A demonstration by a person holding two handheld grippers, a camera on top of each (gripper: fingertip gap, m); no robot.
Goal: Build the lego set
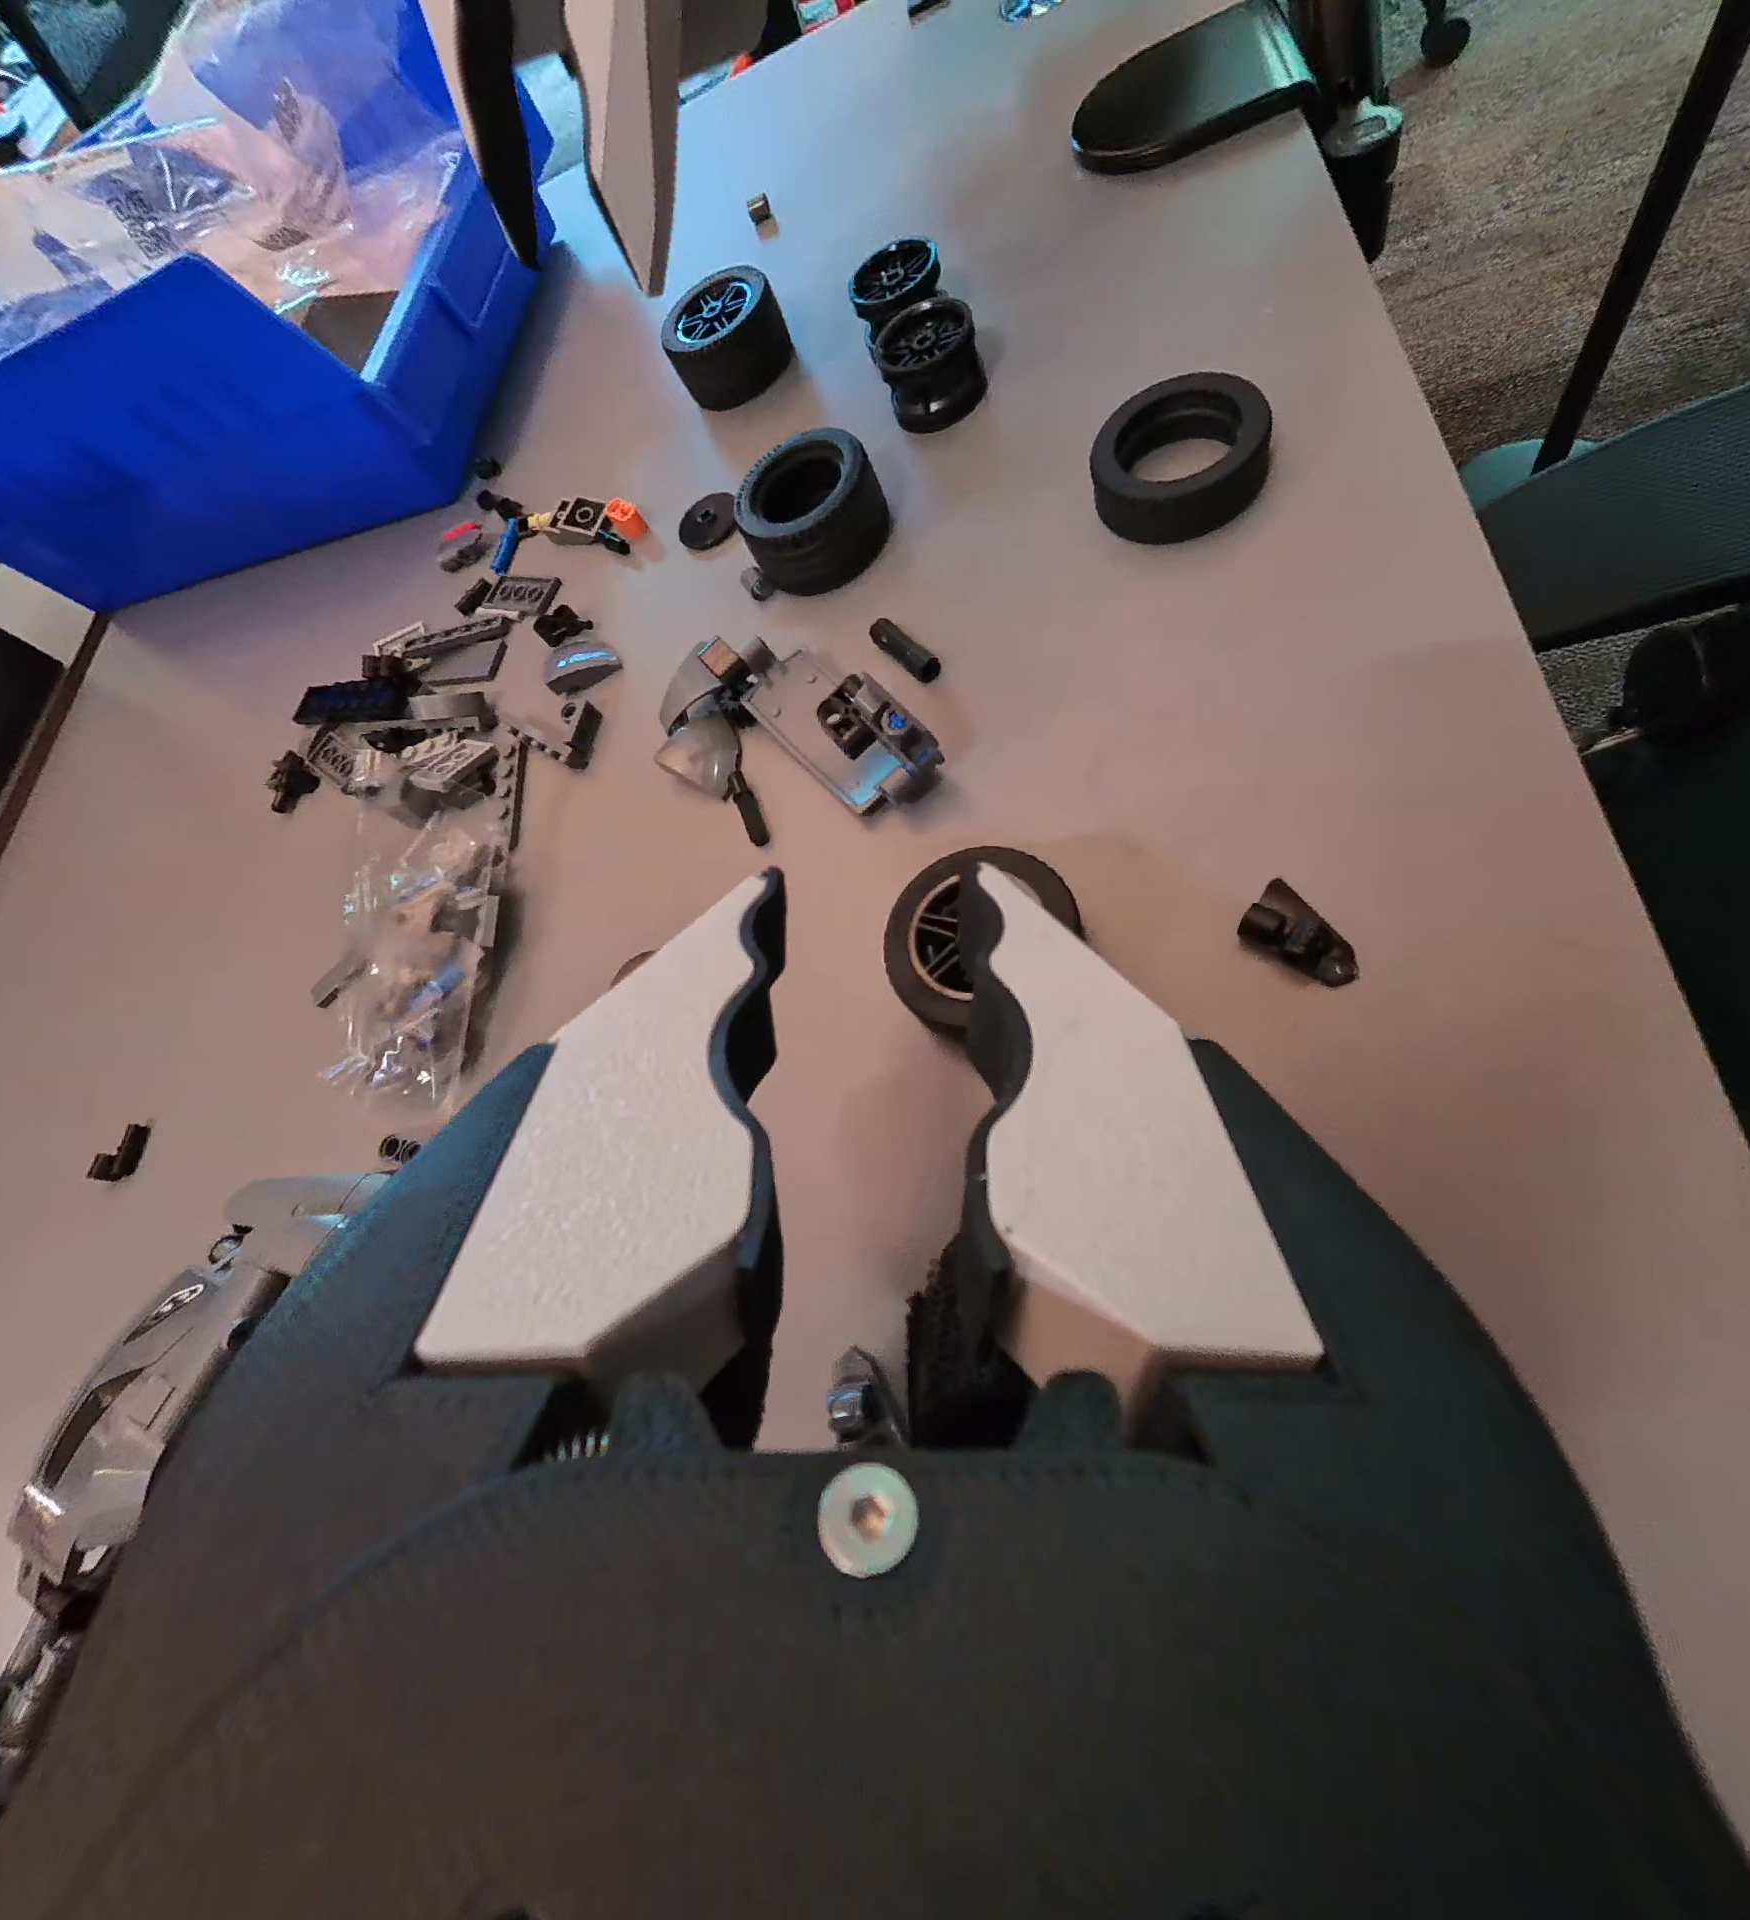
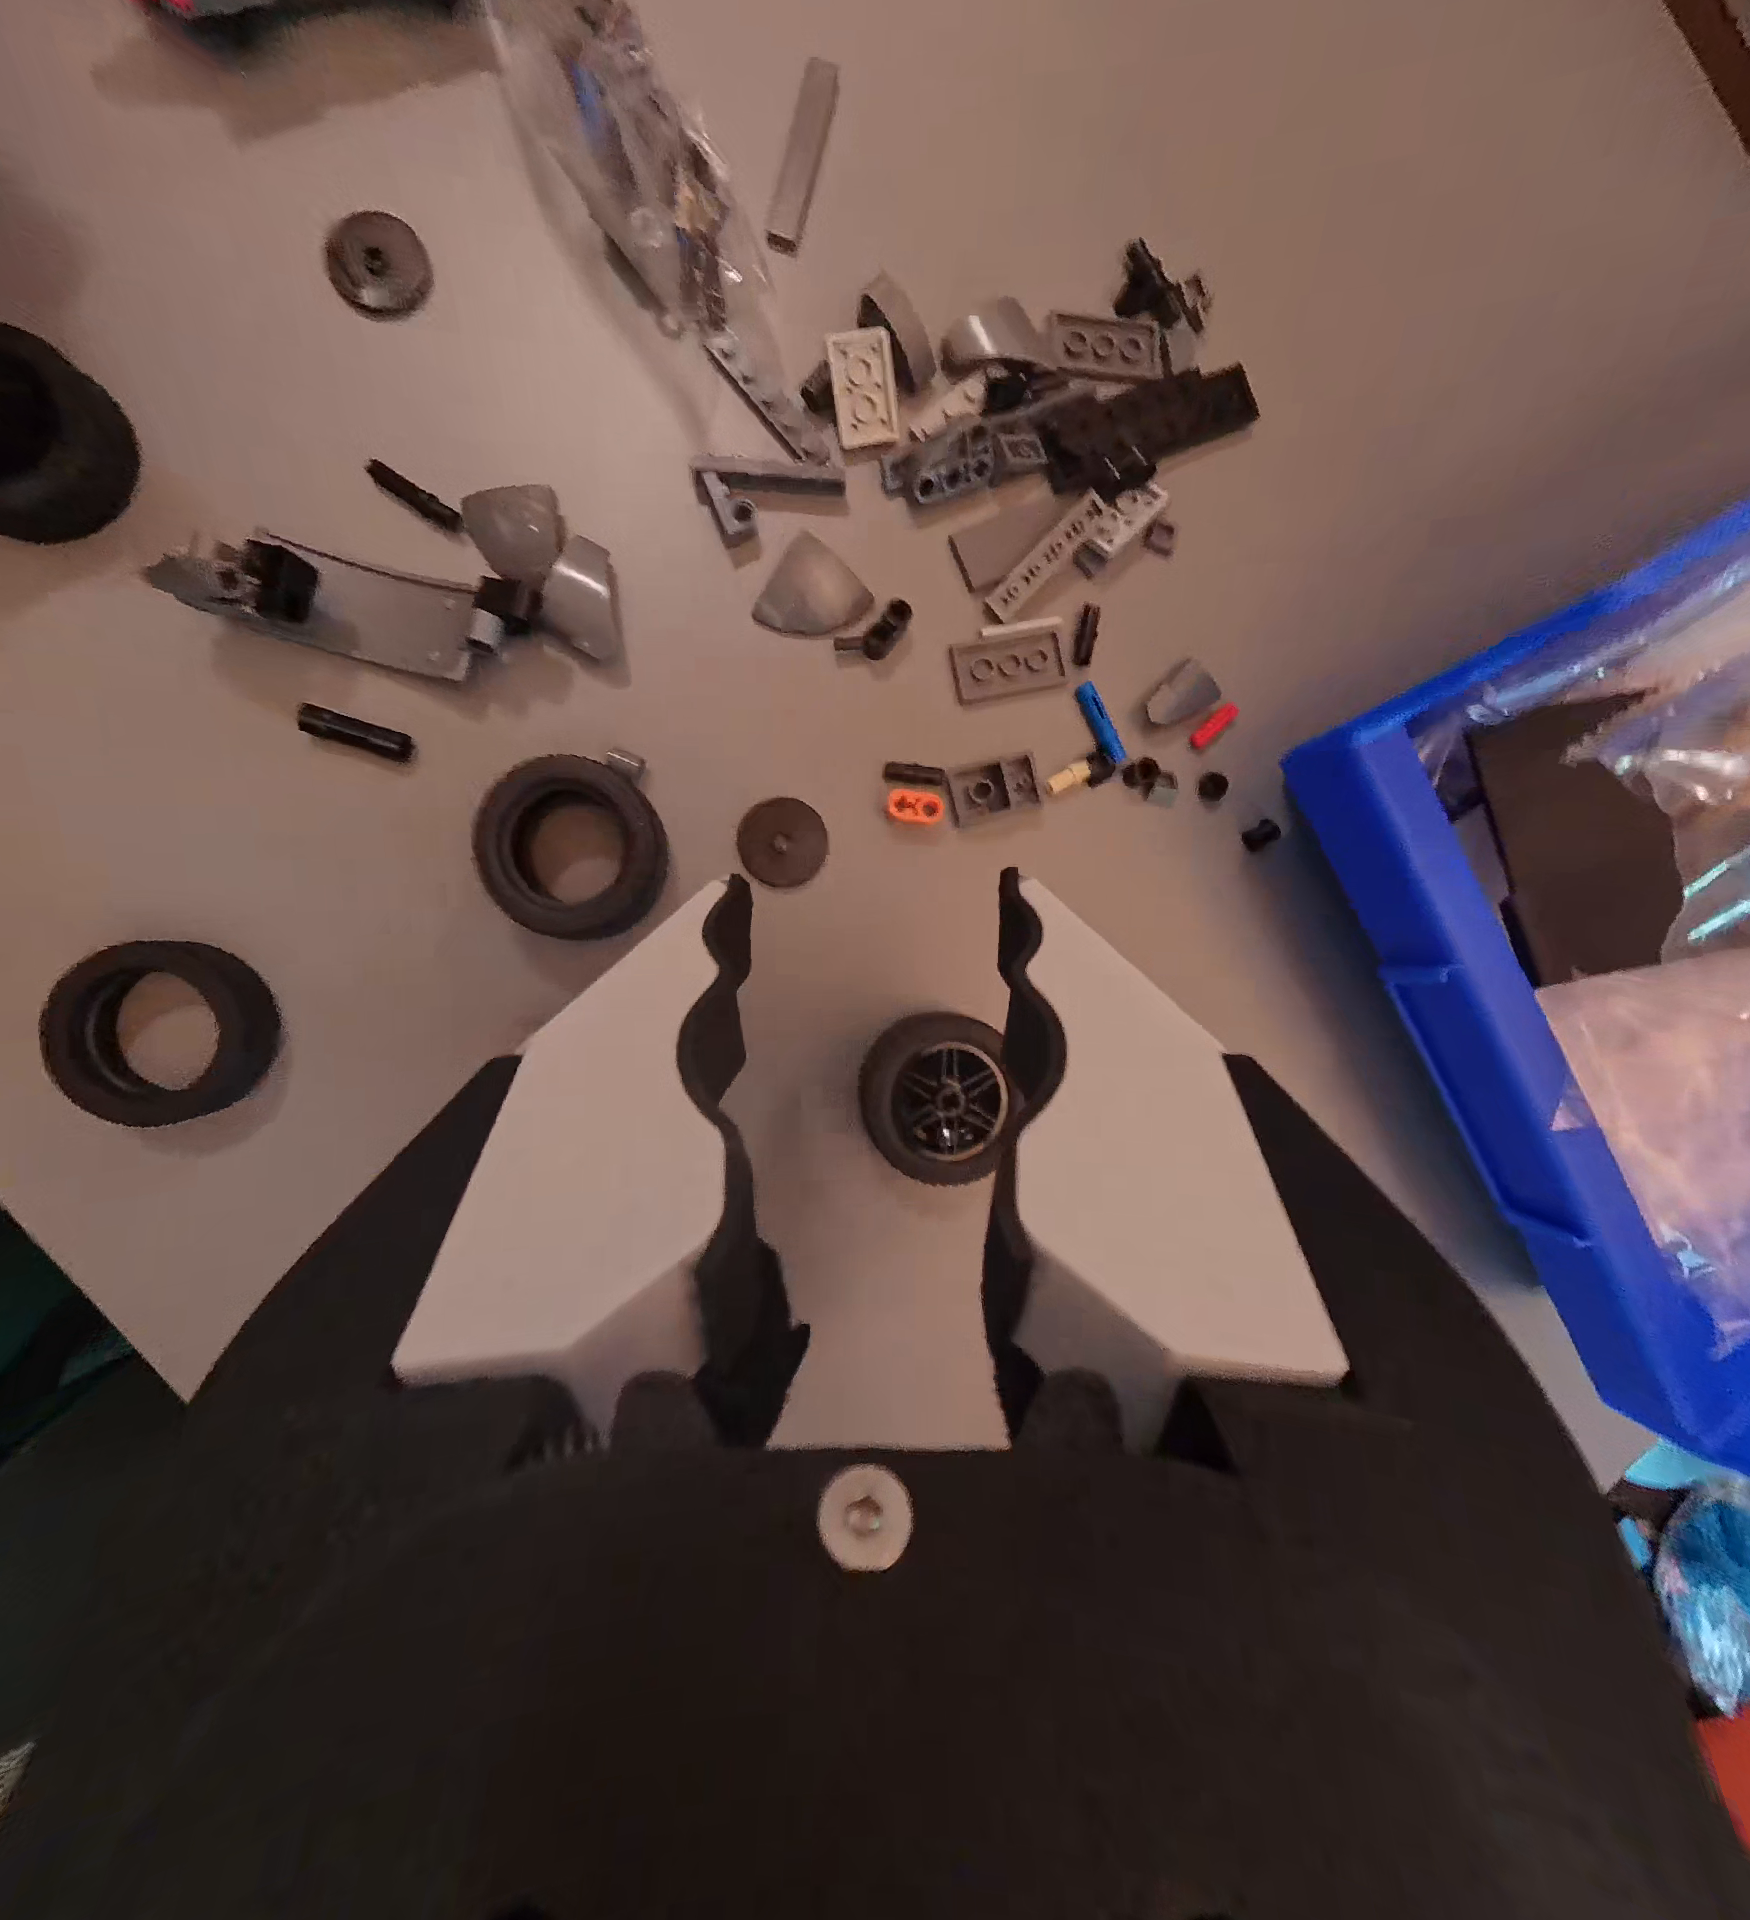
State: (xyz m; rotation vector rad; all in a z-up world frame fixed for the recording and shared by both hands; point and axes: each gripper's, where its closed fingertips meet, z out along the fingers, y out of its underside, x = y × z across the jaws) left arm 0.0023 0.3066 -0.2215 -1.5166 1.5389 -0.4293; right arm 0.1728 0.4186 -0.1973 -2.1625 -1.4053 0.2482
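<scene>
My left gripper [image 1: 876,883] is open and empty, low over the grey table [image 1: 1110,727]. A tyred wheel [image 1: 928,935] lies just behind its right finger. A part-built grey chassis [image 1: 809,727] lies ahead, with a pile of loose grey and black bricks [image 1: 455,686] to its left. My right gripper [image 2: 871,883] is open over the table. A tyred wheel with a black spoked rim [image 2: 938,1096] lies on the table between its fingers, close to the right one. The chassis [image 2: 383,603] and brick pile [image 2: 1037,436] also show in the right wrist view.
A blue bin [image 1: 175,416] of plastic bags stands at far left. Empty tyres [image 1: 1180,457] [image 1: 814,509], another wheel [image 1: 729,338] and bare rims [image 1: 912,332] lie beyond. A clear bag of parts [image 1: 414,966] and a grey car body [image 1: 154,1351] lie at left. The table edge runs along the right. Spacing between my two grippers at the tips: around 20 cm.
</scene>
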